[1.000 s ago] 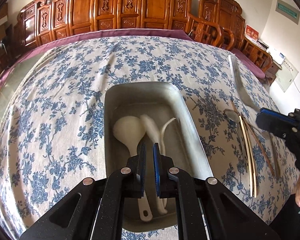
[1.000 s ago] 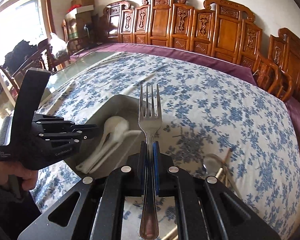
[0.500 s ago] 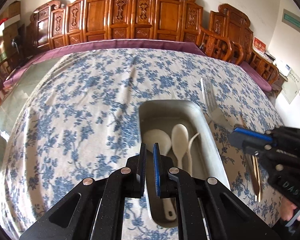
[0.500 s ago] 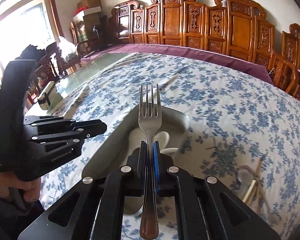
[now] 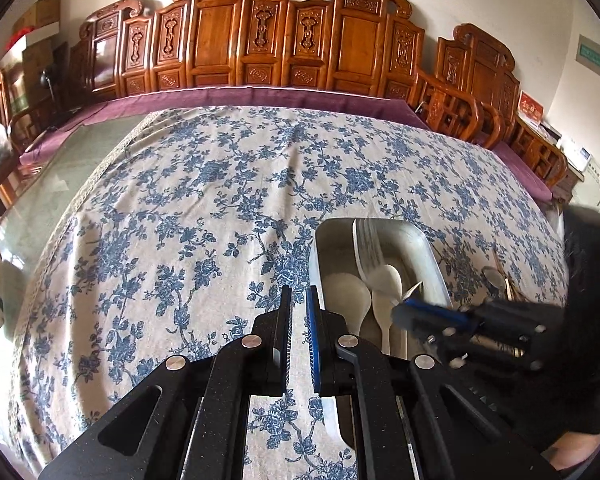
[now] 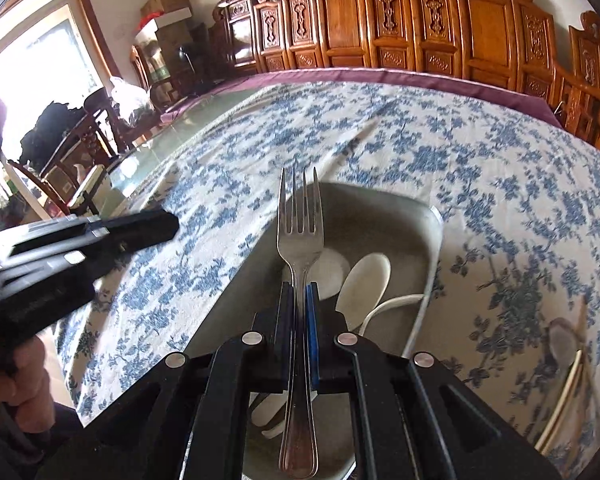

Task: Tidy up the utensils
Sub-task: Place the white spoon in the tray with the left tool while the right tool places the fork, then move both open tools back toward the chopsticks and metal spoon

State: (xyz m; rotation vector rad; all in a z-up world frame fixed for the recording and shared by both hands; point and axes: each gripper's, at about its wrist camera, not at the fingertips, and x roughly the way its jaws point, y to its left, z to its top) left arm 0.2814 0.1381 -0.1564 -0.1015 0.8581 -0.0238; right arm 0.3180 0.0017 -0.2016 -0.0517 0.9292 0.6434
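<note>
Right gripper (image 6: 299,308) clamped on a metal fork (image 6: 300,240), pinched at the neck, tines pointing forward and up, handle running back between the fingers; fork sits over the near end of the grey rectangular tray (image 6: 432,240). Left gripper (image 5: 297,312) holds nothing, fingers nearly together with a narrow gap, hovering over the floral tablecloth (image 5: 180,220) just left of the tray. In the tray: white plastic spoons (image 6: 364,280), bowls toward the far end, handles toward the camera. Right of the tray on the worktop, a metal spoon (image 6: 560,340) and chopsticks (image 6: 568,384) lie together, blurred. Farther back, purple cloth edge (image 5: 260,96) of the worktop, then a row of carved wooden chairs (image 5: 260,40) against the wall.
</note>
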